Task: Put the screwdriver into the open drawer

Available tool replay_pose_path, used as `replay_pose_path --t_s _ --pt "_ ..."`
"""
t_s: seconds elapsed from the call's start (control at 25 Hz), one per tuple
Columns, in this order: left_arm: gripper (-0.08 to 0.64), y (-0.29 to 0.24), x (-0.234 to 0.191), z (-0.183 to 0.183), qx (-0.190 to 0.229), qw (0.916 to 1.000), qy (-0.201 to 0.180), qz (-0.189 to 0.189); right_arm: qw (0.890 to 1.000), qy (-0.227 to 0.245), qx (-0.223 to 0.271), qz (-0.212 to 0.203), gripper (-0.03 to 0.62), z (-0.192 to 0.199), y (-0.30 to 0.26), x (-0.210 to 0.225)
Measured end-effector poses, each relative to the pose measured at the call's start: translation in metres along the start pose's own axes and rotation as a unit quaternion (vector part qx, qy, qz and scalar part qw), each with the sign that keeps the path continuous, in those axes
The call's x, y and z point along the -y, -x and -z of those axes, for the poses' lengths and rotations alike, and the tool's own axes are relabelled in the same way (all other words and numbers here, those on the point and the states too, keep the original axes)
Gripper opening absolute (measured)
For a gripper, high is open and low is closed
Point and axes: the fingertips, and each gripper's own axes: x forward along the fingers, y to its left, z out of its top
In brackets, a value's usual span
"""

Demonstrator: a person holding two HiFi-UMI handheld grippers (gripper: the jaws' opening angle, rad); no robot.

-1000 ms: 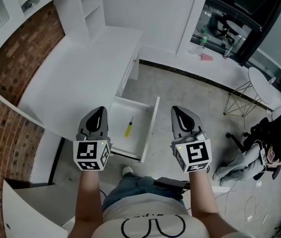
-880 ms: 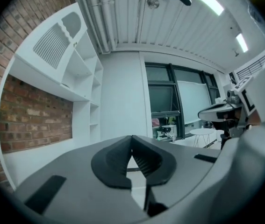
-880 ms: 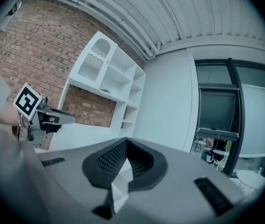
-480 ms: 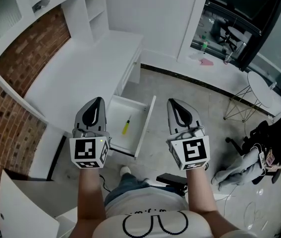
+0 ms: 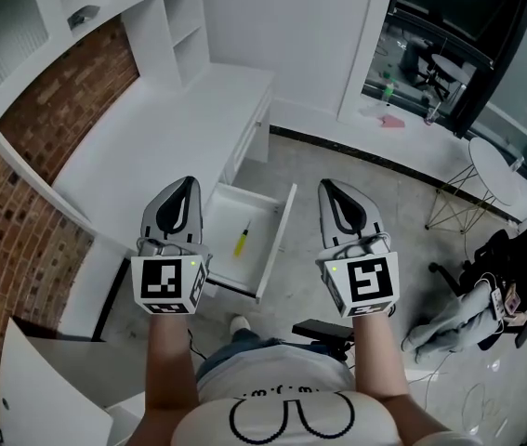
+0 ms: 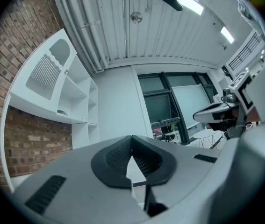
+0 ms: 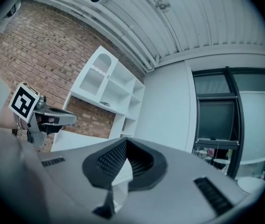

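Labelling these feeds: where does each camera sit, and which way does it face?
Head view: on the person's head, facing steeply down at the white open drawer holding the yellow-handled screwdriver; forearms, left claw, right claw show.
Left gripper view: on the left claw, facing level toward the white wall shelf unit; own shut jaws.
Right gripper view: on the right claw, same heading; own shut jaws.
Shared: both gripper views see that shelf, each other's claw.

1. Your left gripper (image 5: 185, 184) points forward, jaws closed together with nothing between them.
2. Your right gripper (image 5: 330, 186) is held alongside, well apart from it, jaws likewise closed and empty.
3. Your left forearm (image 5: 166, 365) and right forearm (image 5: 375, 365) extend forward, parallel.
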Motion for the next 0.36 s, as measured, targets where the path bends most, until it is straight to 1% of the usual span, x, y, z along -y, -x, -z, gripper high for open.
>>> replay_pose_path --t_s 0.16,0.36 --pt "0.012 -0.006 -0.001 -0.002 0.004 1.0000 -0.004 0.002 1.000 -0.002 0.003 0.008 0.008 -0.001 -0.006 0.002" --pt "0.012 -0.014 -0.005 -0.001 0.002 1.0000 -0.006 0.004 1.000 -0.001 0.003 0.003 0.008 -0.003 -0.016 0.002"
